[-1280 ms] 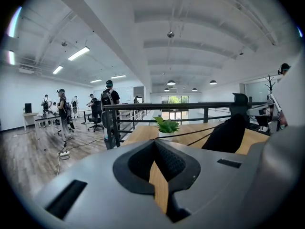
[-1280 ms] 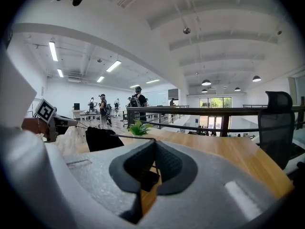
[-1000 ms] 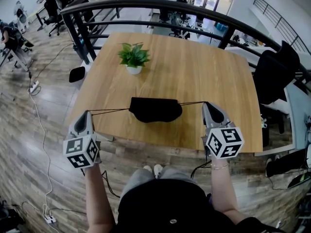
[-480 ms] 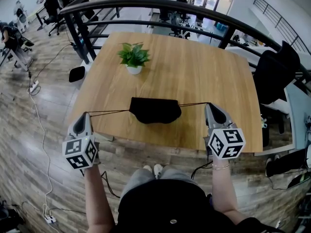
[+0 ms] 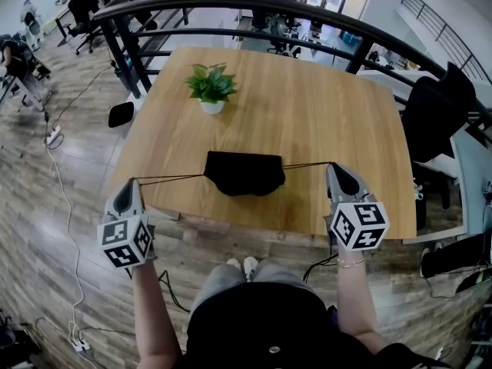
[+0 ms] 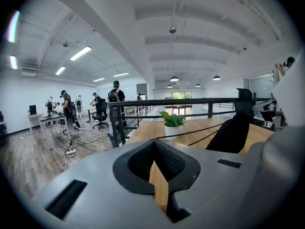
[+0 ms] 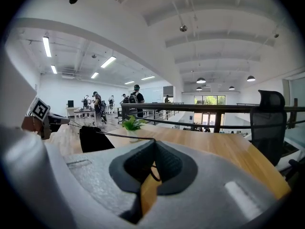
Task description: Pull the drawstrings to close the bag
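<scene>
Tension shows in both cords: the left drawstring [image 5: 169,178] and the right drawstring [image 5: 307,164] run straight and taut from the black bag [image 5: 244,174] out to either side. The bag lies on the desk [image 5: 307,106] near its front edge, between the two hands and well apart from the potted plant [image 5: 211,87] further back. The left hand-held gripper [image 5: 132,183] is clamped tight on its cord just off the desk's front left corner. The right hand-held gripper [image 5: 336,167] is likewise closed, with a loop of cord pinched between its pads (its own view shows that loop sitting right in the notch of the jaws). Against a second ago, little has changed: both grippers have edged only slightly outward, and the bag looks a touch narrower across its top, as if the mouth has gathered in a bit more. My reading is that the pull is close to its end, since the cords are already straight and the bag gives very little for the extra spread. Whether the mouth is fully cinched cannot be told from these views. Further pulling would probably need to stay even on both sides, or the light bag may slide or lift off the desk rather than tighten.
</scene>
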### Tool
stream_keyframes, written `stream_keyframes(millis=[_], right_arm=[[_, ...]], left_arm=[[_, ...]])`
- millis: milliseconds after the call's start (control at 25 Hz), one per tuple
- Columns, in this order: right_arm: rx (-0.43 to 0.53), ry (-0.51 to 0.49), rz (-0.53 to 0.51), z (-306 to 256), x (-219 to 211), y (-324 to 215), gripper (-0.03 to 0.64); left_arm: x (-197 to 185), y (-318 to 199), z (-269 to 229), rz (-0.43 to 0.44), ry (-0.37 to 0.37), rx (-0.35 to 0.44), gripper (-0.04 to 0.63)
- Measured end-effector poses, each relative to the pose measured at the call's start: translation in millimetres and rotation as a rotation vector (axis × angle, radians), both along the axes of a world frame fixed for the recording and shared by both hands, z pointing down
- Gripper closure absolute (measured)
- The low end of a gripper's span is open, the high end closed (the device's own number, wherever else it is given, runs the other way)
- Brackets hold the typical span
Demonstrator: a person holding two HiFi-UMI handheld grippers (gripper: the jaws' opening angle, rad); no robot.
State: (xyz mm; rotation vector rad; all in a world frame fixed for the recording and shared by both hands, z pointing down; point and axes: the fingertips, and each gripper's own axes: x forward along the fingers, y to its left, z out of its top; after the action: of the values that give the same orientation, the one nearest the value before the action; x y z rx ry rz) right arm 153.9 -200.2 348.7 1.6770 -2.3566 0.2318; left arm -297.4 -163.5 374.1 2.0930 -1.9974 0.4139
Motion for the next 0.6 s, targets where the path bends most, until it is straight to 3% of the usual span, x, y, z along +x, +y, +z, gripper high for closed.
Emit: stream_keyframes(millis=[600], right_arm=[[-0.071, 0.006, 0.03, 36, 7, -4, 0.614]], left_arm=[[4, -2, 31, 0.011, 0.018, -0.076, 0.581]])
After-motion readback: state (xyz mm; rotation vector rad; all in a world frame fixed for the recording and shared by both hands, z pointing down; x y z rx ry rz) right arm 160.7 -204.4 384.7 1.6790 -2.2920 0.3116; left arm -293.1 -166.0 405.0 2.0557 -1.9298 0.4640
